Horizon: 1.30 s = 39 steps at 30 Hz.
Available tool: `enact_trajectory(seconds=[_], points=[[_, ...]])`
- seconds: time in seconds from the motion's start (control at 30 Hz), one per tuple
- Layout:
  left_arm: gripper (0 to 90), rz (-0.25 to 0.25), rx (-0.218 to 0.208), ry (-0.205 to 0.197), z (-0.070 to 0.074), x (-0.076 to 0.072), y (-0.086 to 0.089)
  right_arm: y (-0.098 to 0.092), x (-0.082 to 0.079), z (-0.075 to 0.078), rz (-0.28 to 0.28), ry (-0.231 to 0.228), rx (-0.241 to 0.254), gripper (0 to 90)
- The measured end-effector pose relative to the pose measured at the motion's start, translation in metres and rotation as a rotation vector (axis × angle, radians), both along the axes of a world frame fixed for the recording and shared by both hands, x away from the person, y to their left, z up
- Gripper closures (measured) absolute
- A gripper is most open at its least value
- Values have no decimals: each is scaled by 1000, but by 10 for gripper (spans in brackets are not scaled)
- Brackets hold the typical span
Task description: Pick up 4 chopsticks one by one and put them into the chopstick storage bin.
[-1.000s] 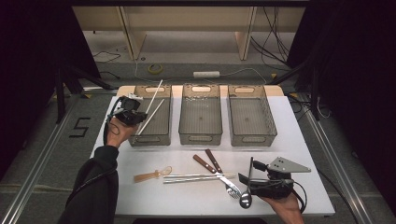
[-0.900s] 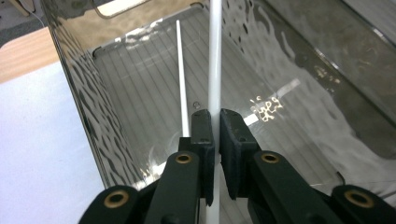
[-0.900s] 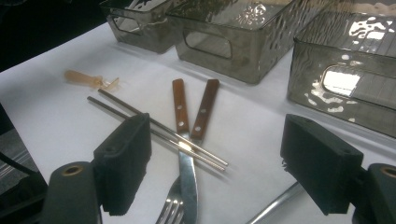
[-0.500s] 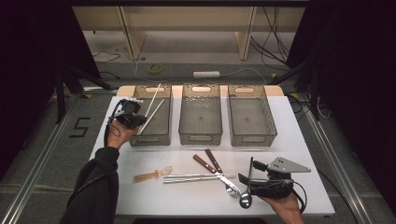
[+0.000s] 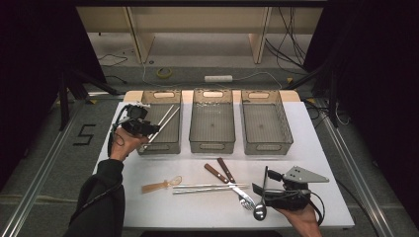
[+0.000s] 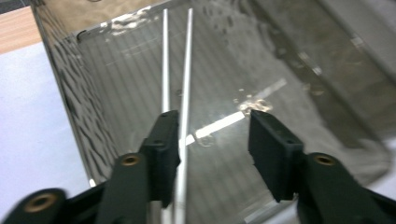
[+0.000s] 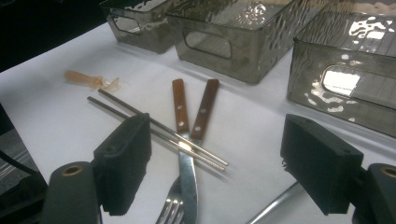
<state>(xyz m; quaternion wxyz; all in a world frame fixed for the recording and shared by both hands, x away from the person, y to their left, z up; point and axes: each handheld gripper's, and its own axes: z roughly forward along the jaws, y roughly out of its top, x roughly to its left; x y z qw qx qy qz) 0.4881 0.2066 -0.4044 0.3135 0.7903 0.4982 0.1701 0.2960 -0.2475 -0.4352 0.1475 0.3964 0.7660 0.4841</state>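
Left tool (image 5: 148, 129) over near-left corner of left bin (image 5: 160, 148), jaws just been opening, now about half apart. Pair of metal chopsticks (image 6: 187, 70) between them, running close along one pad, far ends leaning on bin's far wall; looks released, pads no longer pressing. Seen from high view as two pale rods (image 5: 165, 121) slanting across the bin, near ends riding over near-left rim.

Right tool (image 5: 260, 190) resting at near-right of tabletop (image 5: 316, 148), jaws wide, nothing gripped. Spoon (image 5: 260, 210) lying just below it, handle between the jaws in its own view (image 7: 273, 205).

Containers: three smoky clear plastic bins in a row at far side. Left bin: the chopsticks alone. Middle bin (image 5: 212, 146): empty. Right bin (image 5: 269, 146): empty.

Loose on tabletop: amber plastic spoon (image 5: 160, 185) near-left, second chopstick pair (image 5: 205, 187) lying level, knife and fork with wooden handles (image 7: 189, 109) crossed over it.

Risks, as judged:
- Chopsticks propped, not flat; near ends over the rim may tip out or slide onto tabletop once left tool withdraws.
- Pad close against one stick; pulling back at an angle could drag it out.
- Lower pile interlocked; lifting knife or fork likely to roll second chopstick pair.
- Spoon handle thin and round, could slip from wide pads.
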Motion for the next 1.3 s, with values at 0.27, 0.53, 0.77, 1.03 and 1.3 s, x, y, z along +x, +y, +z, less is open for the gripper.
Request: enact_trajectory(seconds=[0.27, 0.53, 0.77, 1.03, 1.3], points=[[360, -138, 42, 27, 14, -29, -25, 0, -2, 3, 0, -6, 4, 257], [307, -233, 71, 46, 18, -50, -44, -1, -2, 3, 2, -6, 5, 257], [258, -352, 58, 64, 17, -69, -60, -1, -2, 2, 2, -4, 4, 257], [232, -445, 38, 80, 12, -89, -76, -1, -2, 2, 3, -6, 2, 256], [227, -498, 47, 94, 2, -101, -86, -1, -2, 2, 3, -4, 3, 256]])
